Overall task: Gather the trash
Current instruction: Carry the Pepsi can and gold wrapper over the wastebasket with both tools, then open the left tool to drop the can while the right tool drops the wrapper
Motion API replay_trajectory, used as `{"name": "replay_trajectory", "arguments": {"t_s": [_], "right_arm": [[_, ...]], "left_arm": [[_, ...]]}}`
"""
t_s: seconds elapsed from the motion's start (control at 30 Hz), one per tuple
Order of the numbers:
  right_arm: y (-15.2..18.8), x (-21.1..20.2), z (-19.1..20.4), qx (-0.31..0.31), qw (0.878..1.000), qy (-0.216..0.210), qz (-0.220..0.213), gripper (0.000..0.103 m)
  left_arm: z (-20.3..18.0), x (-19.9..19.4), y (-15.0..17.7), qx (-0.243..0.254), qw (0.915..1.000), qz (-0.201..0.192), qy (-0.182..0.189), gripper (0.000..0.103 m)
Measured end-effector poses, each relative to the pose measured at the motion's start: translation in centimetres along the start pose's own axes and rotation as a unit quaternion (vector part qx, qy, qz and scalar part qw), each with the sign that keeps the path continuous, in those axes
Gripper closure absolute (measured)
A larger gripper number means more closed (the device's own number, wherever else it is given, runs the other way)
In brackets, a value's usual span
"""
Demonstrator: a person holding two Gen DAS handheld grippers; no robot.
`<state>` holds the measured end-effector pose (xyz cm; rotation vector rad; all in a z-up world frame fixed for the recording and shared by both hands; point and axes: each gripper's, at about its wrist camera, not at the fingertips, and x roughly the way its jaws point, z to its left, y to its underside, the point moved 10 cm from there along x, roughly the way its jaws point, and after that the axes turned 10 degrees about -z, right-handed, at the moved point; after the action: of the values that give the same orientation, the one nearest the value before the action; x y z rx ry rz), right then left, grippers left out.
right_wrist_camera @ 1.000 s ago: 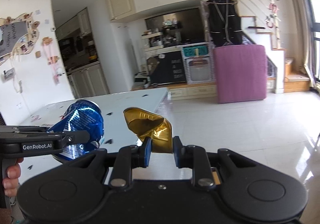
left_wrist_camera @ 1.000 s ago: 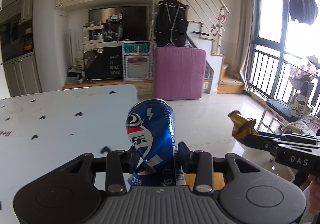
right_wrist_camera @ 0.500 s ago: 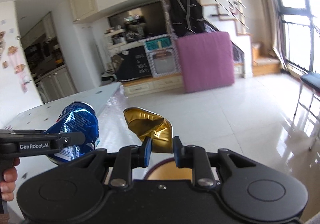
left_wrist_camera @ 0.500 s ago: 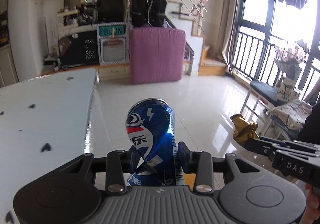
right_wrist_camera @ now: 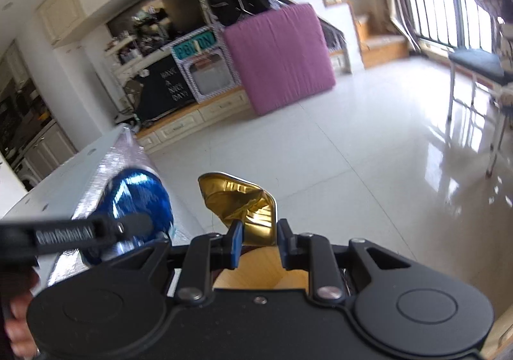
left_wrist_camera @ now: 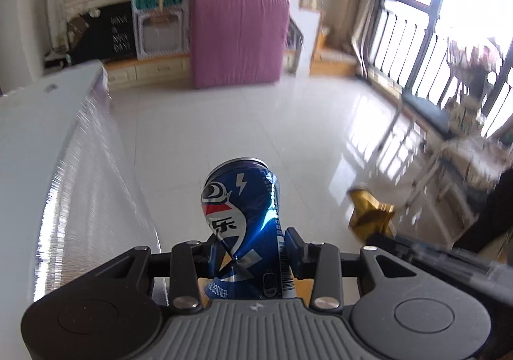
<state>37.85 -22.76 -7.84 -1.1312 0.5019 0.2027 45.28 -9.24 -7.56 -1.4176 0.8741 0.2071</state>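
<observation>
Gripping a dented blue can [left_wrist_camera: 242, 228] low on its body, our left gripper [left_wrist_camera: 250, 247] is clamped on it; our right gripper [right_wrist_camera: 256, 243] pinches a crumpled gold wrapper [right_wrist_camera: 243, 202] by its lower edge. Both look light, the can thin and easily crushed, the wrapper soft and slippery. A white table [left_wrist_camera: 38, 148] runs along our left, with open floor [right_wrist_camera: 352, 161] ahead, then a pink cushion [right_wrist_camera: 282, 58].

Blue can [left_wrist_camera: 243, 228] with red-white emblem; gold crumpled foil [right_wrist_camera: 243, 202]; purple mattress [left_wrist_camera: 239, 39].
</observation>
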Motion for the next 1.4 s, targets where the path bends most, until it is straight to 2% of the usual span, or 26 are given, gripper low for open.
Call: {"name": "replay_trajectory", "arguments": {"t_s": [0.1, 0.2, 0.3, 0.47, 0.6, 0.67, 0.73, 0.83, 0.97, 1.13, 1.3, 1.4], "right_arm": [[1.6, 2.4, -1.1, 0.018, 1.000, 0.010, 0.023, 0.079], [4.0, 4.9, -2.3, 0.053, 0.996, 0.007, 0.071, 0.079], [6.2, 7.0, -3.1, 0.050, 0.993, 0.016, 0.110, 0.079], [8.3, 9.1, -4.1, 0.039, 0.988, 0.035, 0.148, 0.079], [9.0, 9.9, -4.3, 0.032, 0.985, 0.044, 0.163, 0.079], [9.2, 10.2, -4.1, 0.027, 0.984, 0.044, 0.169, 0.079], [9.2, 10.3, -4.1, 0.022, 0.984, 0.043, 0.170, 0.079], [9.0, 10.6, -4.1, 0.024, 0.984, 0.041, 0.173, 0.079], [8.8, 11.3, -4.4, 0.022, 0.983, 0.042, 0.179, 0.079], [9.3, 11.8, -4.4, 0.014, 0.981, 0.042, 0.189, 0.079], [10.0, 12.9, -4.6, 0.010, 0.978, 0.047, 0.201, 0.079], [9.8, 13.5, -4.4, 0.009, 0.980, 0.036, 0.196, 0.079]], "left_arm": [[0.6, 3.2, 2.8, 0.031, 0.9983, 0.050, 0.002, 0.062], [1.2, 6.0, 5.4, 0.055, 0.9937, 0.098, -0.002, 0.062], [1.8, 8.1, 7.5, 0.078, 0.9873, 0.138, -0.005, 0.062], [2.0, 10.7, 9.8, 0.119, 0.9770, 0.176, -0.012, 0.062], [1.5, 12.3, 11.3, 0.175, 0.9633, 0.203, -0.019, 0.062], [1.3, 13.0, 11.7, 0.187, 0.9592, 0.211, -0.022, 0.062], [1.2, 13.6, 11.8, 0.182, 0.9596, 0.214, -0.021, 0.062], [1.1, 13.7, 11.7, 0.152, 0.9650, 0.212, -0.026, 0.060], [1.1, 13.4, 11.9, 0.156, 0.9633, 0.215, -0.039, 0.053], [1.6, 12.6, 12.2, 0.135, 0.9660, 0.216, -0.042, 0.046], [1.8, 12.4, 12.5, 0.126, 0.9663, 0.220, -0.047, 0.045], [1.8, 12.6, 12.5, 0.117, 0.9675, 0.219, -0.048, 0.040]]}}
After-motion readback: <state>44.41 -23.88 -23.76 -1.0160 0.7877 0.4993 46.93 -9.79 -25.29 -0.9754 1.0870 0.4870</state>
